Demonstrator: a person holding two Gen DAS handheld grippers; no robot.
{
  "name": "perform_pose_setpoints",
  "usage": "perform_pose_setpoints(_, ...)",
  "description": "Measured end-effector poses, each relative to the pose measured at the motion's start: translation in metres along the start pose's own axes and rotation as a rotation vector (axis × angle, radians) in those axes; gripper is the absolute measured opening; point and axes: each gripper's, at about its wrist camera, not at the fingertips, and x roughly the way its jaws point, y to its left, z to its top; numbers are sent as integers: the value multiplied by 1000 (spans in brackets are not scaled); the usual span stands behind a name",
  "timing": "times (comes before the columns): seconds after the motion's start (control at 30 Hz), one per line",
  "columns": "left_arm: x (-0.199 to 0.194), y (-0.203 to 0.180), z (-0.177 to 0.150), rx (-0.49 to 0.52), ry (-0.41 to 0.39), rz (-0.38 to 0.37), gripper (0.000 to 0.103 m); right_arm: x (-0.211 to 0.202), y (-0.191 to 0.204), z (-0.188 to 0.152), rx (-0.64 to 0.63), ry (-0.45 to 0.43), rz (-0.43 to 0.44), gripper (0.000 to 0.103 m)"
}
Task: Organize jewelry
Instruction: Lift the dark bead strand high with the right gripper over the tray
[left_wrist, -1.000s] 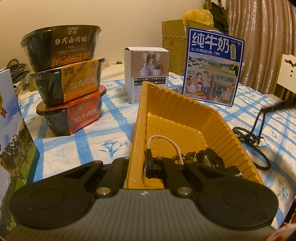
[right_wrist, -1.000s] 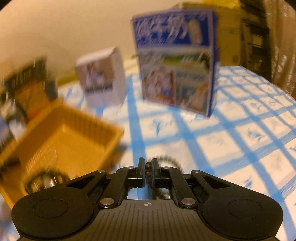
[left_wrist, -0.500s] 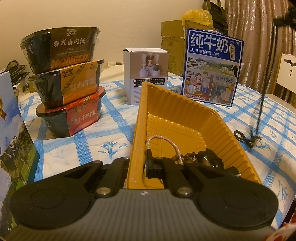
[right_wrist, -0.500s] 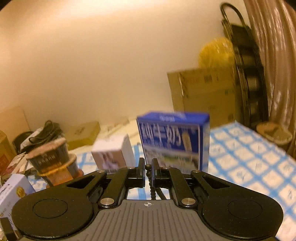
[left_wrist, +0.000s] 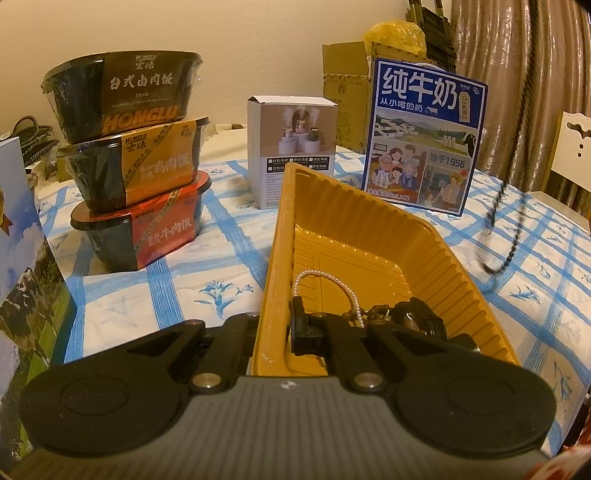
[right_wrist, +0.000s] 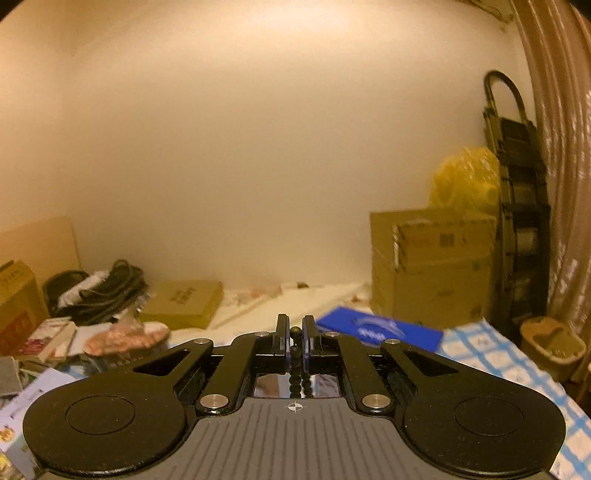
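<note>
A pearl strand (left_wrist: 325, 282) and a dark heap of beads and a watch-like piece (left_wrist: 417, 317) are already lying in the yellow tray (left_wrist: 369, 236), so part of the sorting looks done. The left gripper (left_wrist: 275, 325) is clamping the tray's near left rim, its jaws closed on the thin wall, steadying it on the worktop (left_wrist: 229, 251). The right gripper (right_wrist: 294, 341) is pinching the black bead necklace (right_wrist: 295, 354) between nearly closed jaws; in the left wrist view the rest of that necklace (left_wrist: 506, 236) is dangling in the air to the right of the tray, its lowest loop hanging clear of the checked cloth. What seems to be left is carrying the strand over the tray's right wall and lowering it inside. Room is looking fair: the space above the tray is open, while the blue milk carton (left_wrist: 421, 136) and the small white box (left_wrist: 291, 147) are standing just behind its far end, and the stacked bowls (left_wrist: 136, 162) are sitting well off to the left. The swinging tail is likely to catch on the ribbed right wall if brought in low.
</note>
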Motion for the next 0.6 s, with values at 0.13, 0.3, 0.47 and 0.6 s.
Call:
perform_pose_setpoints(0.13,0,0,-1,-4,-2,-1,3,-2,21,19,-11,-37,44,6)
perform_pose_setpoints(0.3,1,1,-1,-10,-2,-2,3,8,48,35,-15,-62,118,6)
perform_pose_setpoints(0.47,1,1,-1,-13,-5,-4,3,27,71,30,-6,-47,193,6)
perform_pose_setpoints(0.6,1,2,-1,-16,-4,-7,4,42,83,18,31,-23,253,6)
